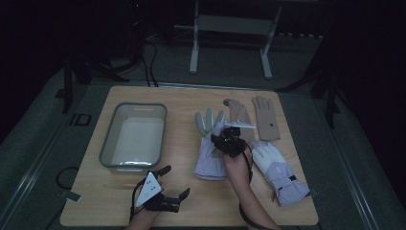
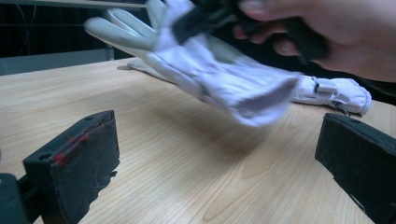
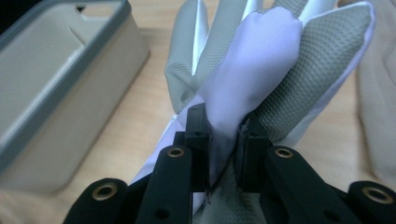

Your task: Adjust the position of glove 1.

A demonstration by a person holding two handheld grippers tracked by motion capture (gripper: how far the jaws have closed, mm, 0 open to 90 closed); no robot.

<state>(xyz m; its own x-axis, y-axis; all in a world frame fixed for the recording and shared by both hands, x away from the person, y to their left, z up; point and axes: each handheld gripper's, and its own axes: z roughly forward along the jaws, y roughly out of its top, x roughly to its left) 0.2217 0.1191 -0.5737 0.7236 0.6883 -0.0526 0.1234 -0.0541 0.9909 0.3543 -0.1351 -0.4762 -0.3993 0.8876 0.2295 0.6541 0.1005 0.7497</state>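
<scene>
A lavender and grey winter glove [image 1: 210, 160] hangs lifted off the wooden table [image 1: 182, 100] at its middle. My right gripper [image 1: 221, 140] is shut on it. In the right gripper view the jaws [image 3: 223, 135] pinch a fold of the lavender fabric [image 3: 261, 60], with the grey palm side spread behind. In the left gripper view the same glove [image 2: 224, 79] is tilted above the wood, with a hand [image 2: 345, 32] above it. My left gripper [image 1: 176, 181] rests near the front left edge, open, with nothing between its jaws [image 2: 219, 158].
A grey-rimmed empty bin [image 1: 107, 143] stands at the table's left. The matching lavender glove [image 1: 280, 175] lies at the right front. Two beige knit gloves [image 1: 266, 117] lie at the back right, past the held glove.
</scene>
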